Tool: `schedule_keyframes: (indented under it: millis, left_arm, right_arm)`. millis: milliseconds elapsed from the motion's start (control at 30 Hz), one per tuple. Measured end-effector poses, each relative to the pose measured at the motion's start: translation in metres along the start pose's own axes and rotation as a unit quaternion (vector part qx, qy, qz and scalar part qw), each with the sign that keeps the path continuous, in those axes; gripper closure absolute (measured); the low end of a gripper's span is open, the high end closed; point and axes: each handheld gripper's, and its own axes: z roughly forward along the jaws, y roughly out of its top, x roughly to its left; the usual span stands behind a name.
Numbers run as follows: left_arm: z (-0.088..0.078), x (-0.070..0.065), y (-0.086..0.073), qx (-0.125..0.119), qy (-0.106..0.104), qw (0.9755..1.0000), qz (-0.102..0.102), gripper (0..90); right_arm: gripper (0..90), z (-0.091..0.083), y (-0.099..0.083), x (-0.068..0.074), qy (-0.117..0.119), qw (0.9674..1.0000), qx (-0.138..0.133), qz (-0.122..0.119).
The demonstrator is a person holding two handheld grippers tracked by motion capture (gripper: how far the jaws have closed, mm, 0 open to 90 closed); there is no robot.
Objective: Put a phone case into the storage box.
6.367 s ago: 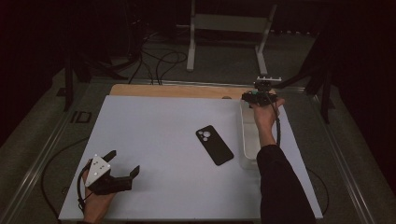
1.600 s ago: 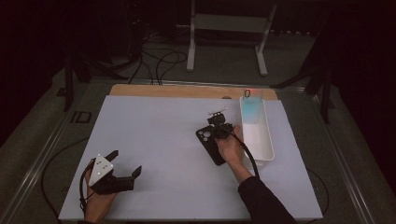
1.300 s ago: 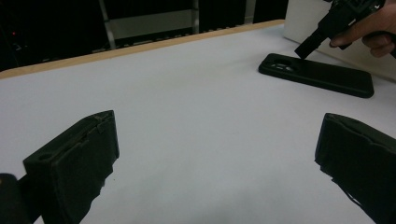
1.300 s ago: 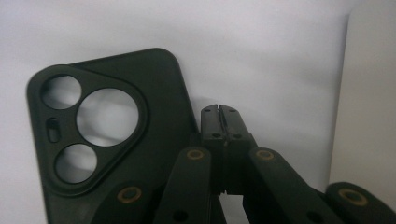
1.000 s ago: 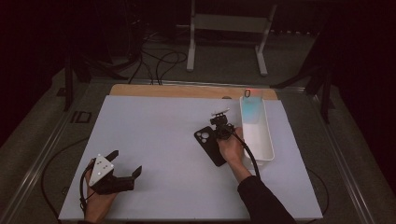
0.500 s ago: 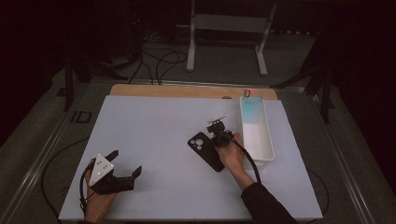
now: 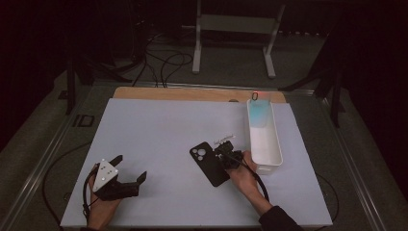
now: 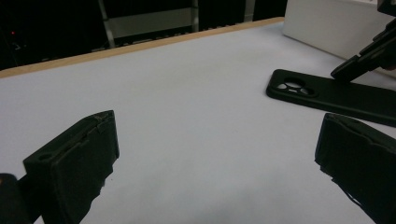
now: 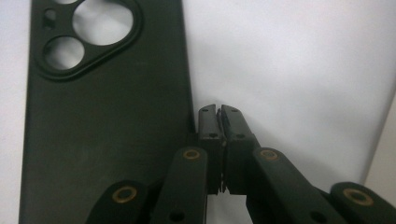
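A black phone case (image 7: 209, 162) (image 8: 336, 95) (image 9: 102, 130) lies flat on the white mat (image 7: 159, 130), camera cut-outs toward the far side. My right gripper (image 7: 226, 155) (image 9: 218, 112) is shut with nothing between its pads, and its tips rest against the case's right long edge. From the left gripper view, the right gripper (image 8: 359, 63) slants down onto that edge. My left gripper (image 7: 131, 167) (image 8: 217, 126) rests near the mat's front left corner, open and empty, pointing toward the case.
A long white tray (image 7: 250, 130) (image 8: 327, 23) stands just right of the right hand, with a bluish tint at its far end. A wooden strip (image 7: 192, 94) borders the mat's far edge. Cables and a metal stand lie on the floor beyond.
The right gripper, still shut, has slid left and toward the near edge, and the phone case has shifted the same way with it. The left gripper has stayed put.
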Motion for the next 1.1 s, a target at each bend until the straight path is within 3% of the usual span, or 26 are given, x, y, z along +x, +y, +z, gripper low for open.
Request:
schedule_keyframes:
  millis: [100,300,500,700,800,867,933,1100]
  left_arm:
    - [0.0,0.0,0.0,-0.001,0.0,1.0,0.0,0.2]
    - [0.0,0.0,0.0,0.0,0.0,1.0,0.001,0.2]
    - [0.0,0.0,0.0,0.0,0.0,1.0,0.001,0.2]
    - [0.0,0.0,0.0,-0.001,0.002,1.0,0.002,0.2]
    - [0.0,0.0,0.0,-0.001,0.002,1.0,0.003,0.2]
    - [0.0,0.0,0.0,0.0,0.002,1.0,0.003,0.2]
    - [-0.001,0.0,0.0,-0.001,0.002,1.0,0.003,0.2]
    - [-0.001,0.0,0.0,-0.001,0.003,1.0,0.004,0.2]
  right_arm:
    - [89.3,0.001,0.0,0.002,0.0,1.0,-0.004,-0.003]
    - [89.3,0.0,0.003,0.012,0.026,0.9996,-0.012,-0.002]
    - [88.7,0.001,0.005,0.024,0.049,0.9982,-0.027,-0.02]
    - [84.2,-0.002,0.004,0.012,0.08,0.9955,-0.05,-0.011]
    - [79.8,-0.014,0.004,0.007,0.095,0.9917,-0.087,-0.007]
    - [74.2,-0.025,0.004,0.002,0.107,0.9869,-0.12,-0.011]
    - [70.7,-0.036,0.002,-0.002,0.105,0.9836,-0.146,-0.015]
    - [60.6,-0.06,-0.007,-0.016,0.117,0.9707,-0.21,-0.013]
